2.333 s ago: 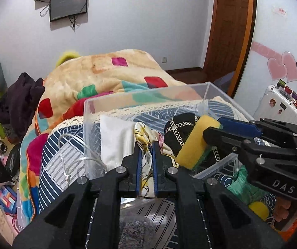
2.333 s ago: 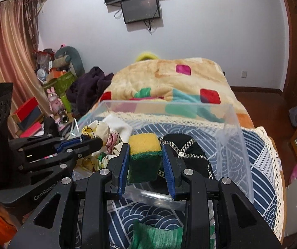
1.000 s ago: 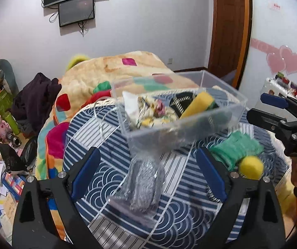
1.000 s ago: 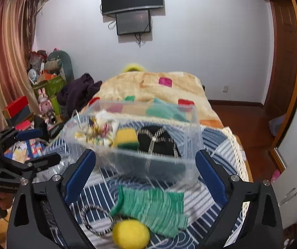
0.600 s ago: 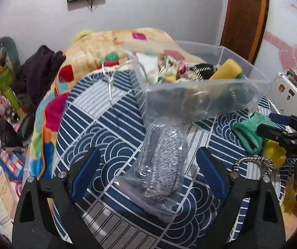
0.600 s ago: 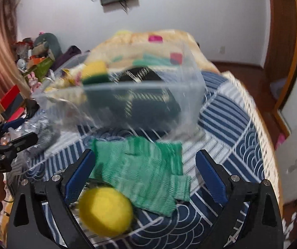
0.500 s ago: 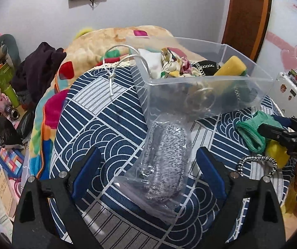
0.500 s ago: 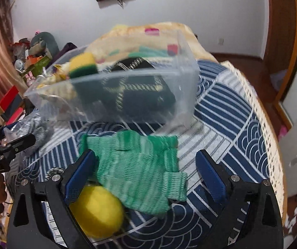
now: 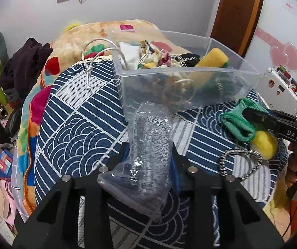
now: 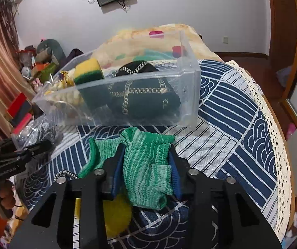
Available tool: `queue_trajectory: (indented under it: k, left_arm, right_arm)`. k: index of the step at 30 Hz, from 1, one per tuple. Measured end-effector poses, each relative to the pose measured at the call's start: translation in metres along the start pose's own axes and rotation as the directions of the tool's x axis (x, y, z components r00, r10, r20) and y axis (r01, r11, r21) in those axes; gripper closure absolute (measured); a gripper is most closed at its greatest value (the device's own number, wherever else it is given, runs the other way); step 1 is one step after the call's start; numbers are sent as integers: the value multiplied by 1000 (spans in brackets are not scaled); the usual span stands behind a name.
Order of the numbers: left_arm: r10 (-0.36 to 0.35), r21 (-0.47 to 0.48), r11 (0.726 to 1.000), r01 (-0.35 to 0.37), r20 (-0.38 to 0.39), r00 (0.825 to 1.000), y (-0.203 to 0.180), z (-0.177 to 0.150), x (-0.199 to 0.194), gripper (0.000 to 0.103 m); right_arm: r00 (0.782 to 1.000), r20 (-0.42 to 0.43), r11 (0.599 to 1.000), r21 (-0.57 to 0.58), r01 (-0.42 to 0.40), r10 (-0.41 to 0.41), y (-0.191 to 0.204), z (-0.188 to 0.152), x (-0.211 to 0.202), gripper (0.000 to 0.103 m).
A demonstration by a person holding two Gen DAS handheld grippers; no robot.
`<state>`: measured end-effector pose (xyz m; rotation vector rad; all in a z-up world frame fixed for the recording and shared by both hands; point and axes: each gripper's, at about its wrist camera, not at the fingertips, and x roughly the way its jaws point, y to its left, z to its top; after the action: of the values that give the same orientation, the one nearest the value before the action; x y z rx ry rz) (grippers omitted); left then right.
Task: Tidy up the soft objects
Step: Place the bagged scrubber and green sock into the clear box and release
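My left gripper point(image 9: 149, 147) is closing around a clear plastic bag of grey knit fabric point(image 9: 148, 141) lying on the blue patterned cloth in front of the clear bin point(image 9: 190, 70). My right gripper point(image 10: 146, 157) is closing around a green knitted glove point(image 10: 146, 161), its jaws on both sides of it. A yellow ball point(image 10: 117, 217) lies under the right gripper; it also shows in the left wrist view point(image 9: 263, 143). The bin point(image 10: 190, 76) holds a yellow-green sponge point(image 10: 89, 70), a black chained pouch point(image 10: 144, 95) and a floral cloth point(image 9: 156, 55).
A black-and-white cord loop point(image 9: 239, 161) lies near the ball. A white cord point(image 9: 94, 54) hangs over the bin's left edge. A lace-edged cloth rim point(image 10: 273, 137) marks the table's right side. A bed with a patchwork blanket point(image 9: 98, 33) stands behind; clutter lies on the floor at left.
Both grippers have moved down and forward and narrowed from wide open: the left onto the plastic bag, the right onto the green glove. Earlier they released the floral cloth and sponge in the bin.
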<state>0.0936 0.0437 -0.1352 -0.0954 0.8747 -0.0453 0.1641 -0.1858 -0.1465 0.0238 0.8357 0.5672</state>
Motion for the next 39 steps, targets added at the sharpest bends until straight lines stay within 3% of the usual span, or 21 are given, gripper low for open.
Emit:
queue_trajectory:
  k: [12, 25, 33, 39]
  left_arm:
    - [-6, 65, 998, -3, 135, 991, -22, 14, -50, 72]
    - [-22, 64, 998, 4, 293, 956, -31, 72, -74, 72]
    - [14, 42, 999, -28, 304, 953, -27, 104, -57, 72]
    - [18, 28, 999, -26, 268, 963, -24, 119, -35, 72]
  right_arm:
    - [992, 128, 998, -65, -9, 17, 23, 13, -34, 70]
    - [956, 292, 992, -124, 35, 3, 40, 54, -67, 70]
    - [934, 356, 989, -131, 75, -23, 45, 87, -63, 70]
    - [943, 329, 988, -120, 95, -51, 44, 103, -38, 70]
